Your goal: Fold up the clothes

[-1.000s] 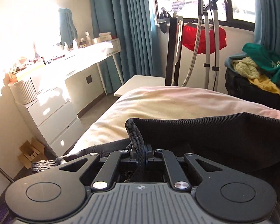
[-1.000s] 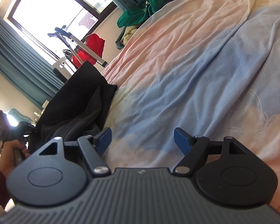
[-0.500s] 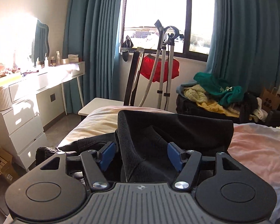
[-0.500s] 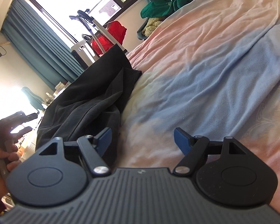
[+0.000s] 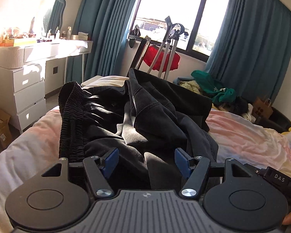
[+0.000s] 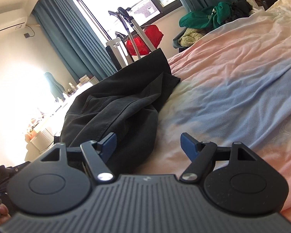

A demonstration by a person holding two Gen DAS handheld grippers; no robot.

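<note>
1. Lying in a loose, rumpled heap on the pink and pale-blue crumpled bedsheet (image 6: 232, 89), the black heavy-cotton trousers (image 5: 149, 116) have their ribbed elastic waistband (image 5: 71, 120) bunched up on the left and a flat leg panel stretching away toward the window.
2. Left gripper (image 5: 146, 162) hangs low over the near end of the heap with its blue-padded jaws spread wide and nothing between them.
3. Right gripper (image 6: 148, 144) sits beside the heap's right edge, jaws likewise spread and empty; its left pad is over dark cloth, its right pad over bare sheet.
4. Judging from the creases and overlapping layers, the garment is not lying as a neat fold; whether it is being spread out or gathered between folds cannot be told.
5. For a clean fold, I would pinch firm edges such as the waistband or a stitched seam (image 5: 155, 104) rather than loose middle cloth, take only one layer per grip, and keep both grips level so the fabric pulls taut without twisting.
6. Open room lies to the right, where the sheet is bare and broad.
7. On the left the mattress edge is near, with a white drawer unit (image 5: 27, 95) beyond, so cloth dragged that way could slide off.
8. Far end: a garment steamer stand (image 5: 170, 44) and a pile of green and yellow clothes (image 5: 209, 87), well apart.
</note>
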